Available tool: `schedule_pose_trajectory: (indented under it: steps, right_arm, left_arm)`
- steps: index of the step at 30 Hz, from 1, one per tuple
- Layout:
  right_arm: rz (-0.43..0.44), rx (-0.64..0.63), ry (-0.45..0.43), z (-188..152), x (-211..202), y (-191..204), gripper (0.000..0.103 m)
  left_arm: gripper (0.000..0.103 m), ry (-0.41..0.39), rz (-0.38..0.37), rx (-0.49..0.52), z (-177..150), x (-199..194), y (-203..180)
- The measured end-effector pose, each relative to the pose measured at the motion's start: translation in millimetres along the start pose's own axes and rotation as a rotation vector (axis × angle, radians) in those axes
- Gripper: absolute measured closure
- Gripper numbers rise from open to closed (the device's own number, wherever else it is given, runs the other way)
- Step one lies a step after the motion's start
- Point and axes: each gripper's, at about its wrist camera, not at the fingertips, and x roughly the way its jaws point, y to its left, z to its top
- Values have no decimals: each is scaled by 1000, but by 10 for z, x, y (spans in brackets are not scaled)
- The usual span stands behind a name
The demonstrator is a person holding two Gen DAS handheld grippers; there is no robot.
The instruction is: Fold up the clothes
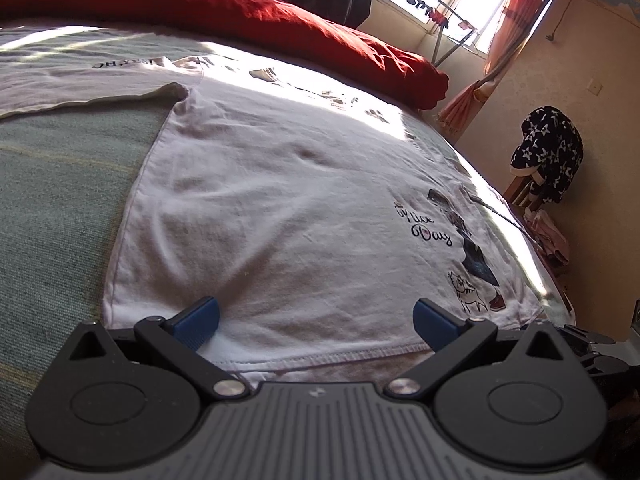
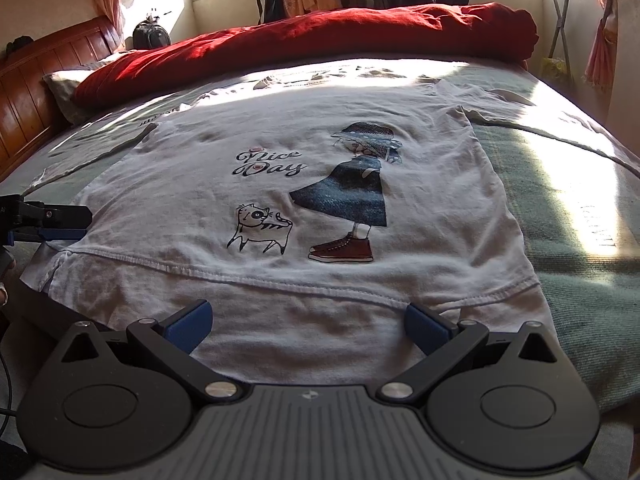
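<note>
I am lining up both wide-open, empty hand-held grippers, left (image 1: 316,320) and right (image 2: 308,322), at the 6 o'clock hem of the white printed cotton T-shirt (image 2: 320,216) lying flat on the green bed (image 1: 52,200); I judge pinching both hem layers evenly matters most.

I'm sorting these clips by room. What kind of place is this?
Most likely a home bedroom: a white T-shirt lies spread on a bed with a wooden headboard, a red quilt is bunched behind it, and curtains frame a sunny window.
</note>
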Motion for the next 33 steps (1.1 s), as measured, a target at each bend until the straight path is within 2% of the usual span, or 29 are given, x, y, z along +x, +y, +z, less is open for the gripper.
schedule_pose_trajectory:
  steps: [6, 11, 14, 18, 25, 28, 33]
  right_arm:
    - [-1, 11, -3, 17, -24, -3, 0]
    - [24, 30, -22, 83, -69, 10, 0]
    - [40, 27, -35, 135, -79, 64, 0]
    - [62, 16, -34, 204, -43, 164, 0]
    - [61, -20, 2, 263, 84, 333, 0]
    - [63, -23, 16, 290, 147, 388, 0]
    - [69, -31, 34, 349, 245, 485, 0]
  left_arm:
    - [1, -6, 2, 3, 28, -55, -20]
    - [1, -55, 22, 42, 137, -230, -18]
    - [1, -105, 23, -19, 243, -355, 149]
    - [1, -148, 22, -155, 331, -453, 494]
    - [1, -180, 116, -210, 507, -719, 987]
    - [1, -234, 133, -265, 626, -940, 1276]
    - [1, -345, 155, -442, 774, -1274, 1896]
